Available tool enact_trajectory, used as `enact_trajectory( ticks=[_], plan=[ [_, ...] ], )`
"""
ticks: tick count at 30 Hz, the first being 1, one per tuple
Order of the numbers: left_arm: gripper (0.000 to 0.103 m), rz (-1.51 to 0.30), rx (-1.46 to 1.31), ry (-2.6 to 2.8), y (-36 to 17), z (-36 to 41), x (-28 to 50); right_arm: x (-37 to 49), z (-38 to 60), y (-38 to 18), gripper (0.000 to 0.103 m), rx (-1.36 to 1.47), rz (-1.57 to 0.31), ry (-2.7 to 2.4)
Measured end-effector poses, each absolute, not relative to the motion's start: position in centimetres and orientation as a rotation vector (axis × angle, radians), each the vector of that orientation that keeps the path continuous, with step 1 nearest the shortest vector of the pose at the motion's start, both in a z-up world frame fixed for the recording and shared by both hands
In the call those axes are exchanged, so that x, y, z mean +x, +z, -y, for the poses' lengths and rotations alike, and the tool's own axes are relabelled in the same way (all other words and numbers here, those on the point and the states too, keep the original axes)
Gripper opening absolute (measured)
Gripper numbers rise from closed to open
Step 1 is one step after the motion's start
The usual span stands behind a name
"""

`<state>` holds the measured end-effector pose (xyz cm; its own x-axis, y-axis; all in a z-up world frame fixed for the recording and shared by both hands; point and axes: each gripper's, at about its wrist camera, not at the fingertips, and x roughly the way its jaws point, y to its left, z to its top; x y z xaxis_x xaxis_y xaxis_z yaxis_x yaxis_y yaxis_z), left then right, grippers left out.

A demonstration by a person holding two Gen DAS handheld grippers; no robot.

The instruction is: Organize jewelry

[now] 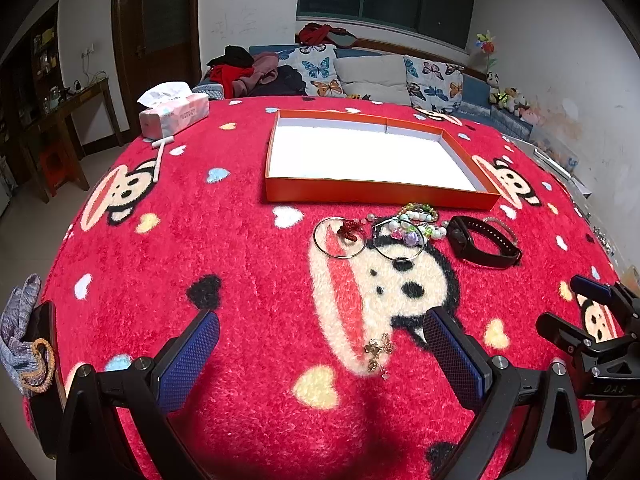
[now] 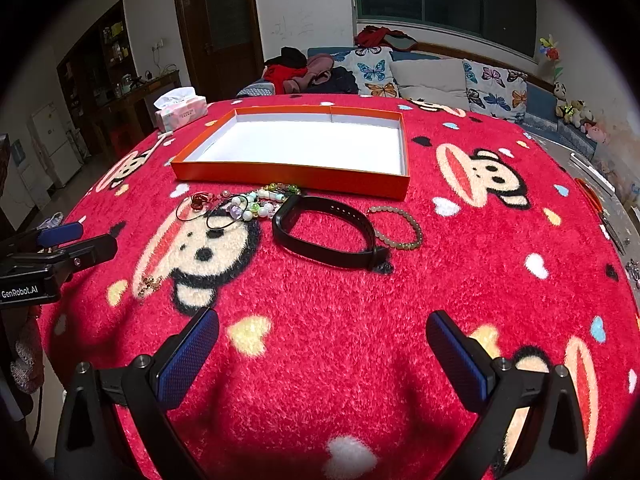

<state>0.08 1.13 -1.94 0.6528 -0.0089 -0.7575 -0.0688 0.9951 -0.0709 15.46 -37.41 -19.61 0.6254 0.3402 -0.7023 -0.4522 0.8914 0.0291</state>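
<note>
Blue-padded fingers of the left gripper (image 1: 320, 344) stand wide apart at the bottom of the left wrist view, holding nothing, and a small gold cross-shaped brooch (image 1: 377, 351) lies on the fluffy red cartoon-monkey blanket (image 1: 248, 248) between them, nearer the right finger. The right gripper (image 2: 322, 340) is likewise spread and empty at the bottom of its own view, over bare blanket. Higher, at the centre of the left view, the jewelry sits in a loose row: a thin silver bangle (image 1: 340, 237) with a small red beaded charm (image 1: 349, 231) on it, a second thin bangle (image 1: 398, 240) overlapping a cluster of pastel beaded bracelets (image 1: 418, 220), then a black rubber wristband (image 1: 482, 242). In the right view a string bracelet of dull olive beads (image 2: 400, 226) lies touching the wristband's right end. Just beyond the row rests a shallow orange cardboard tray with white lining (image 1: 376, 192), nothing in it. A pink tissue pack (image 1: 174, 114) stands at the upper left.
</note>
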Motion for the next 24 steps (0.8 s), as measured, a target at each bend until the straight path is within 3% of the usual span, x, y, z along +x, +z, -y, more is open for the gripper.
enact_trajectory(
  ticks=[24],
  plan=[
    [0.103, -0.865, -0.060, 0.029, -2.0, -1.3, 1.3, 16.7, 36.9, -19.4, 0.103, -0.219, -0.757, 0.491]
  ],
)
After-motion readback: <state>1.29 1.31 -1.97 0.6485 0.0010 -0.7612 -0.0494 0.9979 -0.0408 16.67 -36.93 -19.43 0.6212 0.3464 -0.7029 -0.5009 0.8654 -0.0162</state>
